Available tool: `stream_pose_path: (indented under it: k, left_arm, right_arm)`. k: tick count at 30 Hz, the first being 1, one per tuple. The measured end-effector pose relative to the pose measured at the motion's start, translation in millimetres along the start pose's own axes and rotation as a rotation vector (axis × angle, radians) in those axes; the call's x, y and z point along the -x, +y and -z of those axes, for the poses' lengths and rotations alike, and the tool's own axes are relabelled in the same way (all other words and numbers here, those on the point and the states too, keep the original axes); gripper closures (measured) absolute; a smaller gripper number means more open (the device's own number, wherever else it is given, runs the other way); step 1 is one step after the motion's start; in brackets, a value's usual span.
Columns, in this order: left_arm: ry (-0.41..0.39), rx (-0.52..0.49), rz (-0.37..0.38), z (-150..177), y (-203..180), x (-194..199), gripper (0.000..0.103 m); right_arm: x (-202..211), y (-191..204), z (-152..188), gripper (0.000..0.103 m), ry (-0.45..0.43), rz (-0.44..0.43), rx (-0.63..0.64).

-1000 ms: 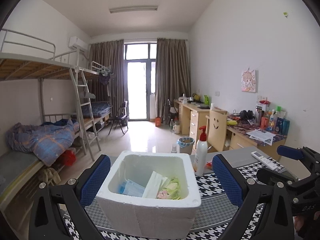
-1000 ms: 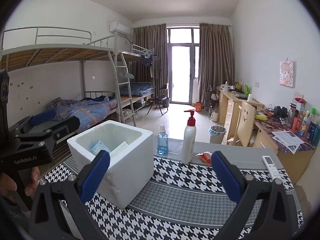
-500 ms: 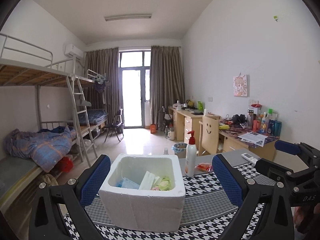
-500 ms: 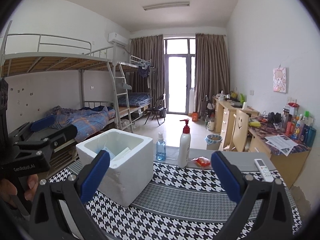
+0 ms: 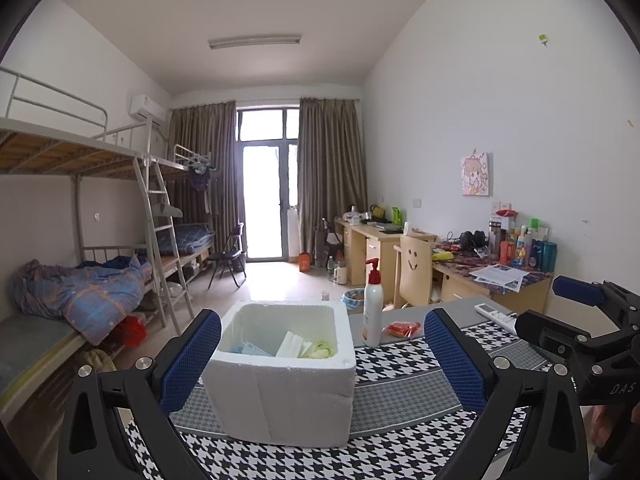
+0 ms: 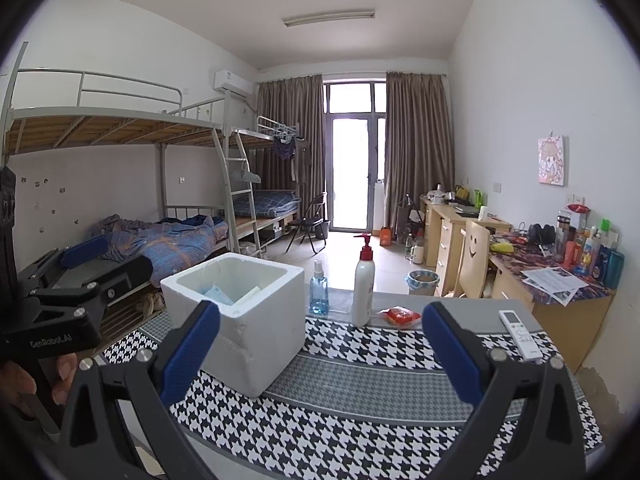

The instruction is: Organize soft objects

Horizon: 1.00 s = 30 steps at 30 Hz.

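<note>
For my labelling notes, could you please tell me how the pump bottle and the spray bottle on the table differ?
The pump bottle is white and opaque with a red pump head; the spray bottle is clear blue with a pale nozzle. The pump bottle stands taller and wider, and farther right from the foam box. Both stand upright on the table's far grey strip.

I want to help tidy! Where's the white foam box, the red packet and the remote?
white foam box (image 5: 280, 396), left wrist view, front wall.
red packet (image 6: 400, 315), right wrist view, middle of the wrapper.
remote (image 6: 520, 334), right wrist view, button face.
</note>
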<state>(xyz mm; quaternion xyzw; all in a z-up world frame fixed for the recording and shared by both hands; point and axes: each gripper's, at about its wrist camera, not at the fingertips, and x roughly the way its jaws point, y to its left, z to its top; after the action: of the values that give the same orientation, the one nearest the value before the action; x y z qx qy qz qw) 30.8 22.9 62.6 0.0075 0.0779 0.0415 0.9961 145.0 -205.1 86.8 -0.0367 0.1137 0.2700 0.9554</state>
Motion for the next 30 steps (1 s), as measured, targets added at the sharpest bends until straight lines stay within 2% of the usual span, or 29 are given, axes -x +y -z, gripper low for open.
stream_pose_path:
  k: [23,30]
  left_arm:
    - [0.008,0.031,0.007,29,-5,18,0.001]
    - [-0.004,0.026,-0.046,38,-5,19,0.001]
  right_arm:
    - [16,6,29,0.001,-0.014,0.022,-0.007]
    - [20,5,36,0.001,-0.021,0.021,-0.009]
